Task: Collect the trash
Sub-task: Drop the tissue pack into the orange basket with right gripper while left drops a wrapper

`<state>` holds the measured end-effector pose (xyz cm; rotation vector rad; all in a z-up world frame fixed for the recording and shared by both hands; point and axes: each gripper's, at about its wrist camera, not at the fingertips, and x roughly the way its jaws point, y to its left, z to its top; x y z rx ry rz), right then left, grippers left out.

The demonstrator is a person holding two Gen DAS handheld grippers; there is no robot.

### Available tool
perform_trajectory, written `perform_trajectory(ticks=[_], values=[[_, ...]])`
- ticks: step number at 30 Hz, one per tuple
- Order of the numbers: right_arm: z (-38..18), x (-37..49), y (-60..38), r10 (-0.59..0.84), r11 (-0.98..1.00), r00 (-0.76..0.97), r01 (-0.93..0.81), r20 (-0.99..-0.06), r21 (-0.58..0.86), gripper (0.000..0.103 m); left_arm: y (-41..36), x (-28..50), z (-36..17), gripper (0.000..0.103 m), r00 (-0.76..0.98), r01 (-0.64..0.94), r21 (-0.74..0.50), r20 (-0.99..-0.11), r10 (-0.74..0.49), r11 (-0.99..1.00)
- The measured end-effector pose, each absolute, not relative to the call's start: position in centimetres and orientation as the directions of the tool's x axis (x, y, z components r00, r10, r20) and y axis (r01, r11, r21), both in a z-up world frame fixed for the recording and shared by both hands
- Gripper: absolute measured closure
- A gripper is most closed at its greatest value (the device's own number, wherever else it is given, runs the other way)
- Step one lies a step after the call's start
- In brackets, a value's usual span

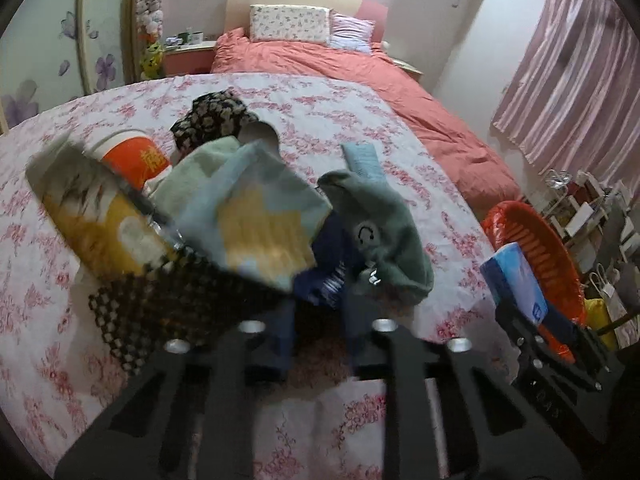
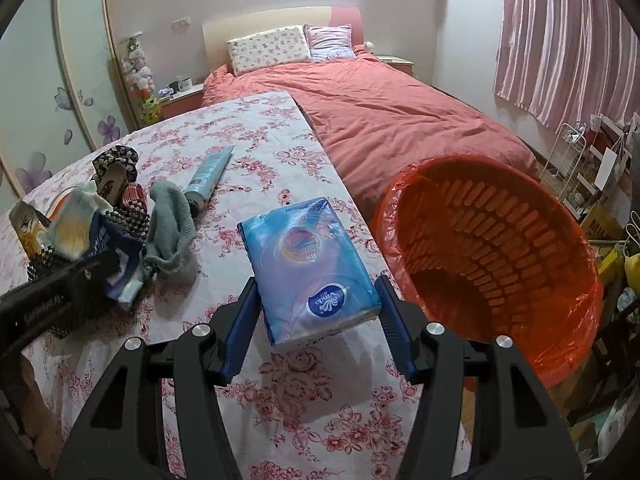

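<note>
My right tool (image 2: pixel 318 308) has the blue tissue pack (image 2: pixel 310 256) pinched between its two blue pads, the jaws spread about as wide as the pack, which juts forward and sits tilted above the floral-cloth table (image 2: pixel 256 140). I hold it by its near end, I'd say so the rest hangs free to drop. The orange-lined trash basket (image 2: pixel 500 240) stands just beside the table's edge, mouth tipped toward me, and the pack is just beside the basket's rim, on the table side, not yet over the opening.

On the far side of the pack from the basket, my left tool (image 1: pixel 320 300) noses into the pile: its fingertips seem to close on a dark blue bit of cloth (image 1: pixel 326 276), though motion blur means I cannot tell whether it truly grips. Around it lie a grey-green sock (image 1: pixel 384 240), a pale blue and yellow packet (image 1: pixel 256 216) and an orange cup (image 1: pixel 132 156). A blue tube (image 2: pixel 210 174) rests farther from the basket than the pack.
</note>
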<state>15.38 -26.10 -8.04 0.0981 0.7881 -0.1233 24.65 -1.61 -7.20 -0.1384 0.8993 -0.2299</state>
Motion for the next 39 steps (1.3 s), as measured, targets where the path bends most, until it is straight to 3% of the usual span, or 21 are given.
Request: perform_trajectory(ticks=[19, 34, 39], values=[[-3.8, 12.3, -27.2, -0.041, 0.985, 0.796, 0.135, -0.604, 0.111, 0.045, -1.8, 20.7, -0.2, 0.091, 0.705, 0.232, -0.197, -0.641, -0.305, 0.952], [-1.0, 8.5, -32.3, -0.188, 0.946, 0.852, 0.291, -0.489, 0.144, 0.045, -9.0, 17.5, 2.4, 0.091, 0.671, 0.413, -0.185, -0.601, -0.435, 0.892], [-2.0, 8.8, -34.3, -0.235, 0.921, 0.836, 0.354, -0.495, 0.160, 0.045, -11.6, 17.6, 2.2, 0.091, 0.640, 0.472, -0.183, -0.602, -0.478, 0.862]])
